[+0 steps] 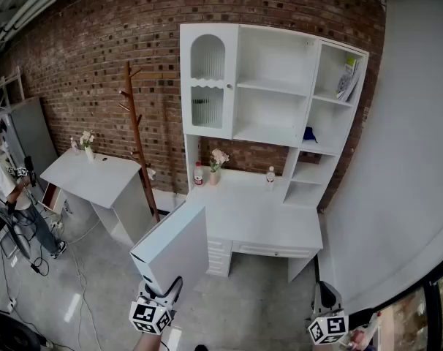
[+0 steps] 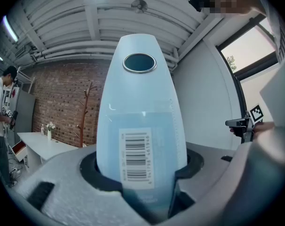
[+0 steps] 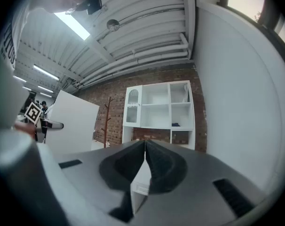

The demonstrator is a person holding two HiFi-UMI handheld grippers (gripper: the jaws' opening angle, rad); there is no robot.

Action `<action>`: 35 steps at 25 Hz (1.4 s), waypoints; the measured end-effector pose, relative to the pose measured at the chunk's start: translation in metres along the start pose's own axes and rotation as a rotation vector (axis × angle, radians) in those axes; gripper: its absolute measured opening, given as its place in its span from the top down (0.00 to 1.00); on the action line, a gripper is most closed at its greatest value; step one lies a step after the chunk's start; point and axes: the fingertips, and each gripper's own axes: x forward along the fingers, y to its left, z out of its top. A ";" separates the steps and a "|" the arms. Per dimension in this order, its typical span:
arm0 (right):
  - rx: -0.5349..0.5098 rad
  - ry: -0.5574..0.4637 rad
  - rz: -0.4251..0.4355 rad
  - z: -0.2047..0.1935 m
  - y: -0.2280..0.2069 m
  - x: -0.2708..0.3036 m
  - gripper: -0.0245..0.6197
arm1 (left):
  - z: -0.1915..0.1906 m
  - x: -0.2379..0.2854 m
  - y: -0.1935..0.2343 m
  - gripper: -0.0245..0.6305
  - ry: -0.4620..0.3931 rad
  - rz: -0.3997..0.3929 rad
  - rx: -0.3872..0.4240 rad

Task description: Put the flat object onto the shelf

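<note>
Between the jaws of the left claw (image 1: 165, 288) stands the pale blue flat rectangular box (image 2: 138, 121). It is clamped by its lower edge and held upright, likely to slide edge-on into a compartment. Ahead, well apart, stands the tall white shelf unit (image 1: 274, 86). The right claw (image 3: 145, 147) is clenched on nothing, low at the side.

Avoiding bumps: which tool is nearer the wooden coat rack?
Left. The left tool, holding the flat box, is in front of the coat rack; the right tool is off to its right.
</note>
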 end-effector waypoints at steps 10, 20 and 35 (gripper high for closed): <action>0.005 0.002 0.003 0.002 0.001 -0.006 0.91 | 0.001 -0.004 -0.005 0.52 0.007 -0.005 0.001; 0.014 -0.013 0.014 0.002 -0.006 -0.013 0.91 | -0.004 -0.012 -0.018 0.52 0.011 0.003 -0.004; 0.000 -0.002 0.101 -0.002 -0.030 -0.019 0.91 | 0.003 -0.018 -0.060 0.52 -0.007 0.054 0.019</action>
